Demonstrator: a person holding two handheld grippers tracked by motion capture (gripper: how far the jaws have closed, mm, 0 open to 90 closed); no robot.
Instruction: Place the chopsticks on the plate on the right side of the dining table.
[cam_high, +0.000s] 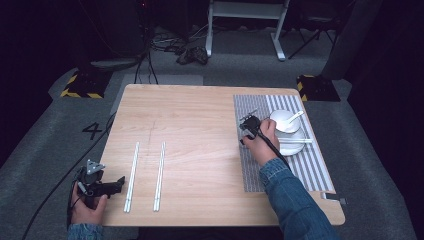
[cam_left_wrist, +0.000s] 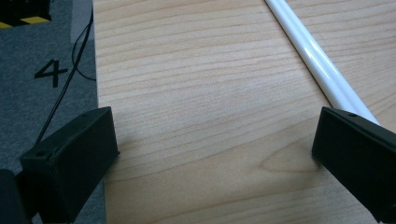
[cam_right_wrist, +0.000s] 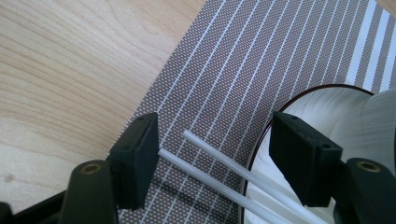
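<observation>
Two hands enter from the bottom of the high view, each bearing a tool. At the lower left of that frame the left hand (cam_high: 87, 207) rests at the near corner of the bench (cam_high: 200, 115), wrist low, with the left tool (cam_high: 120, 183) pointing level toward the frame's right. Its jaws stand wide apart in the left gripper view, with bare wood between them and nothing gripped; a pair of white chopsticks (cam_left_wrist: 317, 58) runs from the top of that frame down behind the right-hand jaw.

At right of centre in the high view, a denim-sleeved forearm (cam_high: 292, 200) reaches up the frame over a striped placemat (cam_high: 320, 165). The right hand (cam_high: 262, 142) hovers beside a white plate (cam_high: 295, 147) carrying a white bowl (cam_high: 282, 120) and a spoon (cam_high: 295, 117). The right tool (cam_high: 247, 120) tilts downward.

In the right gripper view its jaws stand partly open and straddle a second pair of chopsticks (cam_right_wrist: 219, 175), whose ends lie on the mat while their length rises onto the plate rim (cam_right_wrist: 261, 140) at lower right. One stick lies just beside the left-hand jaw; whether it touches cannot be told. The pads do not press on the sticks.
</observation>
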